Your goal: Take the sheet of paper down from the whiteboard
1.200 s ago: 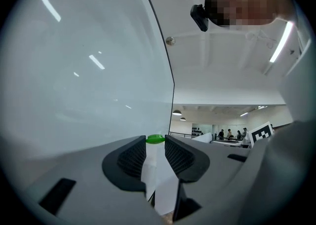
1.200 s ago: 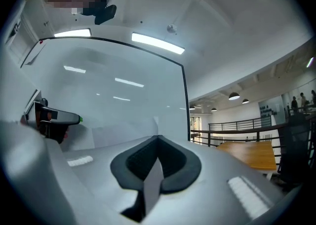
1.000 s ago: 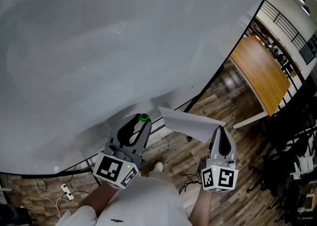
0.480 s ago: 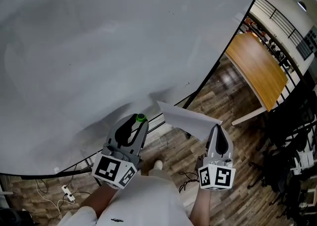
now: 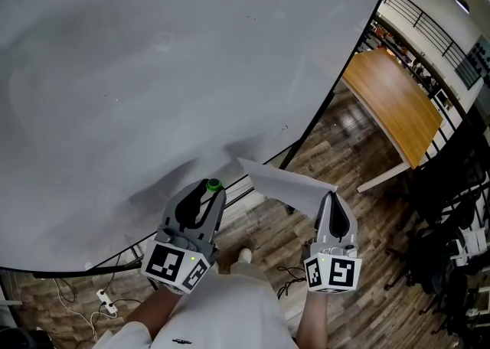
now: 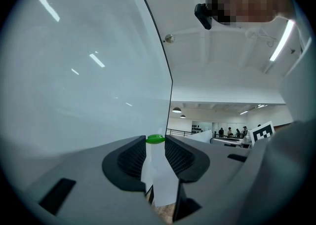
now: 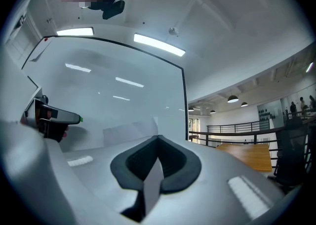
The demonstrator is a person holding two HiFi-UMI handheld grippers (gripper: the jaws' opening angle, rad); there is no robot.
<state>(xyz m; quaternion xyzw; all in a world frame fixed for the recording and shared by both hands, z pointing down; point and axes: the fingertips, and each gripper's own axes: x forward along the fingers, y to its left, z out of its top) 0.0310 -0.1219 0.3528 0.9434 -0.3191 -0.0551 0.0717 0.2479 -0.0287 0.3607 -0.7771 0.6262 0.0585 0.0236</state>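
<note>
Between right gripper's point(image 5: 329, 199) shut jaws, paper point(image 5: 285, 184); left gripper's point(image 5: 208, 194), green magnet point(image 5: 213, 184).

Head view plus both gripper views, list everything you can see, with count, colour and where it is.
Black-framed whiteboard: one, white, fills the upper left.
Sheet of paper: one, white, off the board, below its bottom edge.
Small green-topped piece: one, green over white, low centre by the board's bottom edge.
Long wooden table: one, orange-brown, right of the board.
Floor cables: a few, white, lower left.
Left gripper: one, grey, jaws shut on the green-topped piece.
Right gripper: one, grey, jaws shut on the paper.
</note>
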